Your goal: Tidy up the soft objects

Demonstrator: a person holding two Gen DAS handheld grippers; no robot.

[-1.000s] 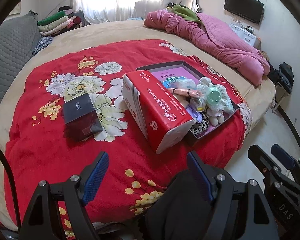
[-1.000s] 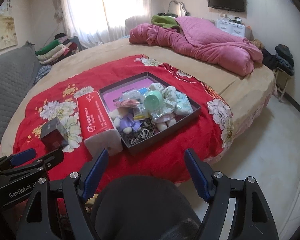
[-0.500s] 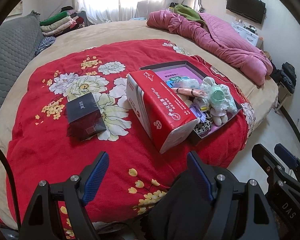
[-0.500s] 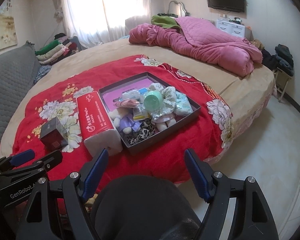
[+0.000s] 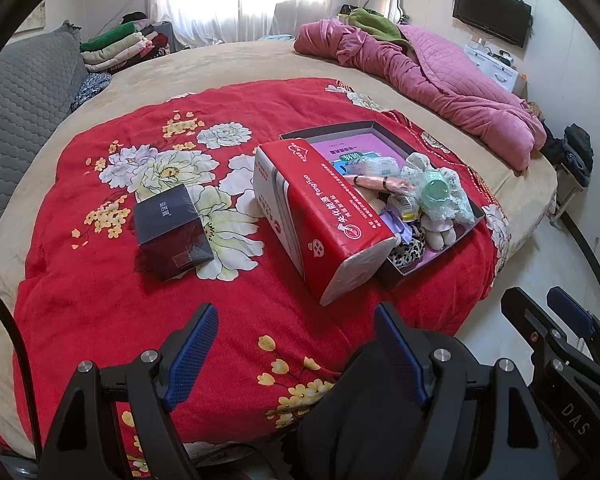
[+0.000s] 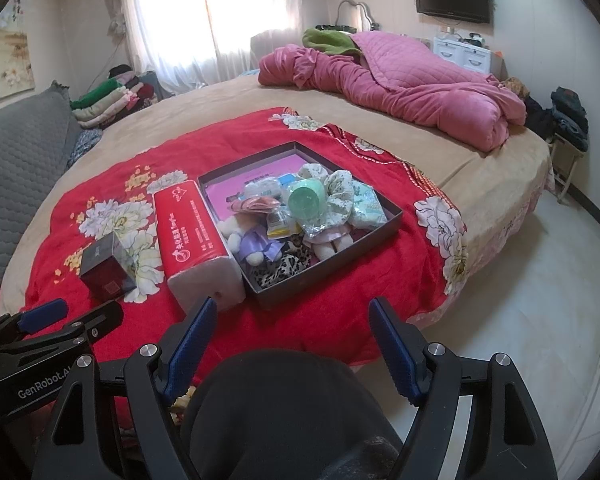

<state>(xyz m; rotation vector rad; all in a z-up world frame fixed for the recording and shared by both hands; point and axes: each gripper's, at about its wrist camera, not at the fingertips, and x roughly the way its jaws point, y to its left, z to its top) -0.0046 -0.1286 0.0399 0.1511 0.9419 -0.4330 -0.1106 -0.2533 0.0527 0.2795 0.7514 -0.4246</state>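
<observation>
A dark shallow tray (image 6: 394, 211) (image 5: 474, 210) on the red flowered blanket (image 5: 100, 288) holds several soft things: a plush doll (image 6: 246, 240), a leopard scrunchie (image 6: 282, 266), a floral scrunchie (image 6: 340, 188), a green round container (image 6: 306, 200). A red tissue pack (image 5: 320, 212) (image 6: 192, 228) lies against the tray's left side. A dark box (image 5: 170, 228) (image 6: 106, 266) lies further left. My left gripper (image 5: 296, 350) is open and empty above the blanket's near edge. My right gripper (image 6: 290, 340) is open and empty, short of the tray.
The blanket lies on a large round tan bed (image 6: 480, 168). A pink quilt (image 6: 412, 88) is heaped at the far right. Folded clothes (image 6: 108, 100) are stacked at the back left. A grey cushion (image 5: 16, 96) is on the left. White floor (image 6: 540, 280) is to the right.
The left gripper has moved slightly forward and left over the blanket, so the tissue pack and dark box sit further right in its view. The right gripper has hardly moved.
</observation>
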